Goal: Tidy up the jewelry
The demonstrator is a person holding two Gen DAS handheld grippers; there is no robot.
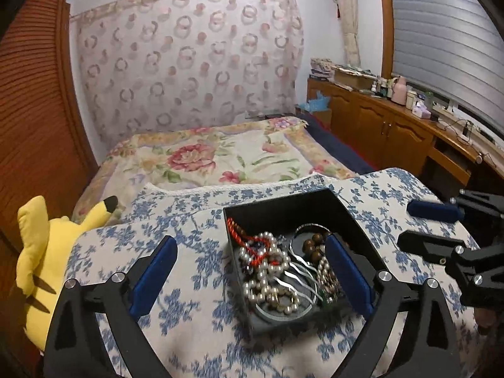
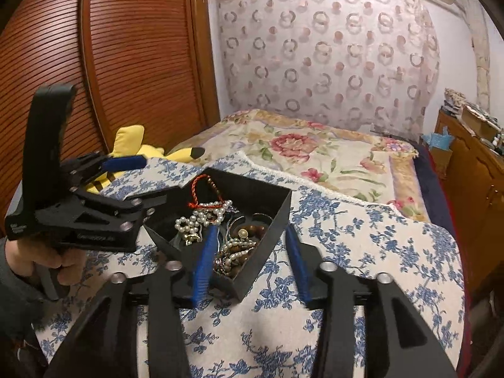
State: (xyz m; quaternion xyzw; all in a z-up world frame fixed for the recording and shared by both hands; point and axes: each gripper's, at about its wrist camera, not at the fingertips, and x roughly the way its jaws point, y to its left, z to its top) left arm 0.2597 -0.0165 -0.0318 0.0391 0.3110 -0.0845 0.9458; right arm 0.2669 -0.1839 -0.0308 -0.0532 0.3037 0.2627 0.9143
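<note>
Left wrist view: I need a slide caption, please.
Open left gripper straddles a black box of tangled jewelry on a blue-floral cloth.

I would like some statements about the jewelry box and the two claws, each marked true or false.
1. The black square box holds pearl strands. True.
2. The box has its lid on. False: it is open on top.
3. The left claw stands wide open and grips nothing. True.
4. The yellow plush toy sits inside the box. False: it lies beside the blue floral cloth.
5. A red cord lies among the jewelry. True.
</note>
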